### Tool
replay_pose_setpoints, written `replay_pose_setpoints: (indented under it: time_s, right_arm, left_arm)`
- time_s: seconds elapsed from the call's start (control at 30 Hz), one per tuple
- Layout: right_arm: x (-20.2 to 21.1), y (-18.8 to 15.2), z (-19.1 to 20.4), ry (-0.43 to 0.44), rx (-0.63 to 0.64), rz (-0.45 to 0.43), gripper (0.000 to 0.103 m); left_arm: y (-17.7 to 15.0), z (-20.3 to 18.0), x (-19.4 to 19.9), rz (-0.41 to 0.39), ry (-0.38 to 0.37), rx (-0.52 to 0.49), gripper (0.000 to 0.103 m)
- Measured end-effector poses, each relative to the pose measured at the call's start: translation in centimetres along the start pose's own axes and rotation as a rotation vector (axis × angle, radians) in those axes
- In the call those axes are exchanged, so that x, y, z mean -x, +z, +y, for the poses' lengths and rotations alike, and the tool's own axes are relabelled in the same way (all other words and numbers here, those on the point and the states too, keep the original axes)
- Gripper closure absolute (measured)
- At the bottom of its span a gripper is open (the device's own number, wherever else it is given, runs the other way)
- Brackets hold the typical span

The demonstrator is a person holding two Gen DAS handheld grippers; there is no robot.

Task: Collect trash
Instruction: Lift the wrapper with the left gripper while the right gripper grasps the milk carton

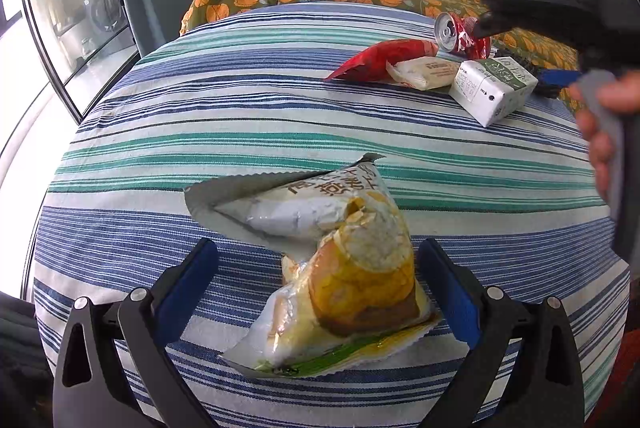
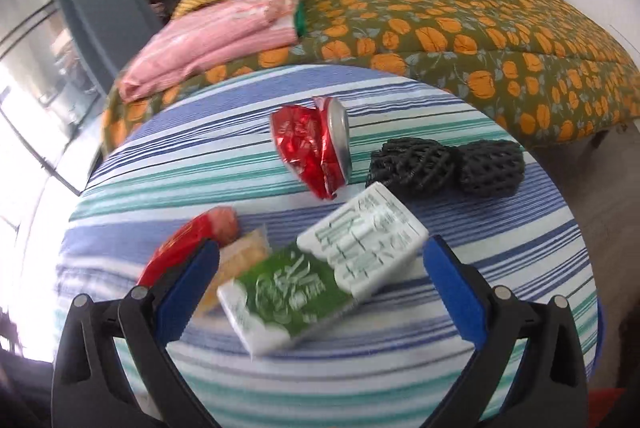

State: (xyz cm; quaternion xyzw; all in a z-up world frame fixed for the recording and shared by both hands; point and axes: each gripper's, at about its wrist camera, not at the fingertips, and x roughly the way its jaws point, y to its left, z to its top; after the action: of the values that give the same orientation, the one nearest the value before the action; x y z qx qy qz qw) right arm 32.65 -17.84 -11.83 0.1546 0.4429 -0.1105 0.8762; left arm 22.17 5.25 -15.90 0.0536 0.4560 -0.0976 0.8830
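Left gripper (image 1: pixel 318 280) stands spread wide around the torn snack bag (image 1: pixel 340 260) near the table's (image 1: pixel 240 132) front edge, fingers clear on both sides, seemingly lined up for a pinch. Right gripper (image 2: pixel 320 280), also spread and empty, hovers over the carton (image 2: pixel 320 276) toward the right edge. Clustered beside the carton lie a crushed can (image 2: pixel 320 148), red wrapper (image 2: pixel 180 248) and black netting (image 2: pixel 444 164), so each hand apparently takes the nearest piece.
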Motion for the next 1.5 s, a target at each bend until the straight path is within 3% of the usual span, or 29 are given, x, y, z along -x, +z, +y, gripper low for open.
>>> replay_pose_setpoints:
  time_s: [0.13,0.27,0.33,0.4,0.5,0.57,0.77,0.97,1.07,1.17,1.23,1.5]
  right_arm:
    - [-2.7,-0.2,0.4,-0.097,-0.012,0.087,0.005]
    - [-2.5,-0.7,-0.5,-0.096,-0.019,0.127,0.005]
    - [-2.1,-1.2,-1.0,-0.076,0.002,0.136,0.015]
    - [-1.5,-1.7,-1.7,0.003,0.007,0.14,0.034]
    - [-0.3,-2.6,-1.9,0.054,0.057,0.146,0.045]
    - [0.6,-3.6,-1.7,0.087,0.128,0.153,0.047]
    - [4.4,-8.6,-1.8,0.2,0.372,0.225,0.047]
    - [8.3,-13.6,-3.4,0.209,0.559,0.232,0.045]
    - [9.1,-14.8,-4.2,0.192,0.575,0.201,0.035]
    - [9.6,-15.0,-5.0,0.202,0.561,0.187,0.028]
    - [10.0,-15.1,-5.5,0.215,0.54,0.182,0.026]
    - [10.4,-14.3,-5.9,0.239,0.462,0.182,0.017]
  left_arm:
    - [0.0,0.1,0.0,-0.001,-0.004,0.003,0.005]
    - [0.0,0.0,0.0,0.0,-0.001,0.002,0.005]
    - [0.0,0.1,0.0,0.0,-0.003,0.003,0.005]
    - [0.0,0.0,0.0,0.0,-0.003,0.003,0.005]
    - [0.0,0.0,0.0,0.0,-0.003,0.003,0.005]
    - [0.0,0.0,0.0,0.0,-0.004,0.004,0.005]
    - [0.0,0.0,0.0,0.0,-0.002,0.003,0.005]
    - [0.0,0.0,0.0,0.0,-0.003,0.003,0.005]
    - [0.0,0.1,0.1,-0.003,-0.014,0.009,0.005]
    - [-0.3,1.0,0.6,-0.017,-0.083,0.017,0.005]
    - [-1.0,2.1,1.3,-0.029,-0.136,0.019,0.005]
    - [-2.6,3.2,3.0,-0.035,-0.17,-0.005,0.005]
